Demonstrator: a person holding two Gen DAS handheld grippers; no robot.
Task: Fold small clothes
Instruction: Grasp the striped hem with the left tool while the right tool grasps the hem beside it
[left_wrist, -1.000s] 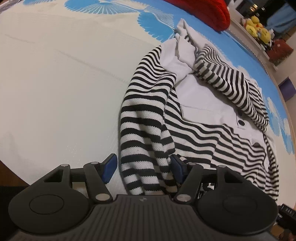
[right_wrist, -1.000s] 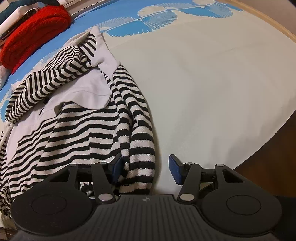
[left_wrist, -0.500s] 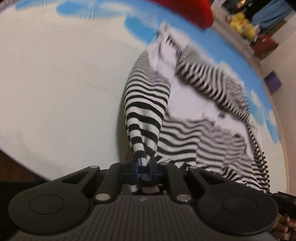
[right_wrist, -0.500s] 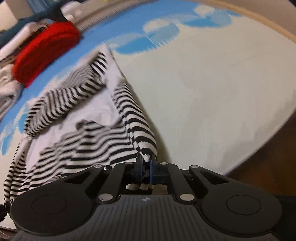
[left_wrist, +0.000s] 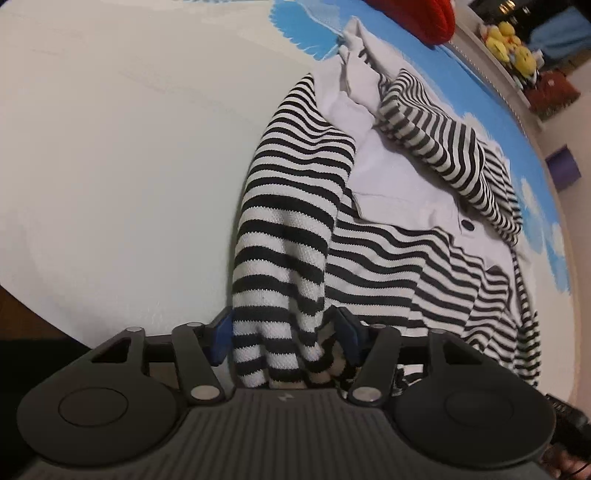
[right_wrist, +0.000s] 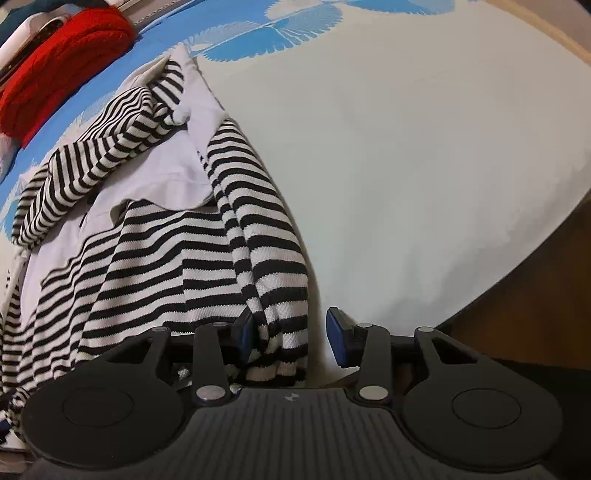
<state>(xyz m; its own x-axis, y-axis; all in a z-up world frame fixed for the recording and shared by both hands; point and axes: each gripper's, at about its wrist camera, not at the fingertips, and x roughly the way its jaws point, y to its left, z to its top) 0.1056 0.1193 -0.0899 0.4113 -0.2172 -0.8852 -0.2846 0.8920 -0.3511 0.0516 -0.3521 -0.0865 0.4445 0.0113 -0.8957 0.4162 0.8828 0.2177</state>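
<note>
A black-and-white striped cardigan (left_wrist: 388, 258) with white front panels lies spread on a bed (left_wrist: 110, 147) covered in a pale sheet with blue fan prints toward the far side.

In the left wrist view, the left tool (left_wrist: 283, 341) points steeply down at the near edge of the garment. Its jaws are opening, and the near end of a striped sleeve (left_wrist: 288, 229) lies bunched between the two blue pads (left_wrist: 221, 338). The left pad stands just beside the fabric and the right pad sits against its folds; neither is seen pressing it. From the tool, the sleeve runs away toward the far side, with the body of the cardigan to its right.

In the right wrist view, the right tool (right_wrist: 291, 338) also points down at the garment's near edge, jaws opening. The other striped sleeve (right_wrist: 258, 229) hangs between its pads (right_wrist: 338, 341), close against the left pad and clear of the right one, with bare sheet showing in that gap. The cardigan's body spreads to the left of this tool.

A red knitted item (right_wrist: 62, 62) lies at the far edge of the bed, well apart from the cardigan.
</note>
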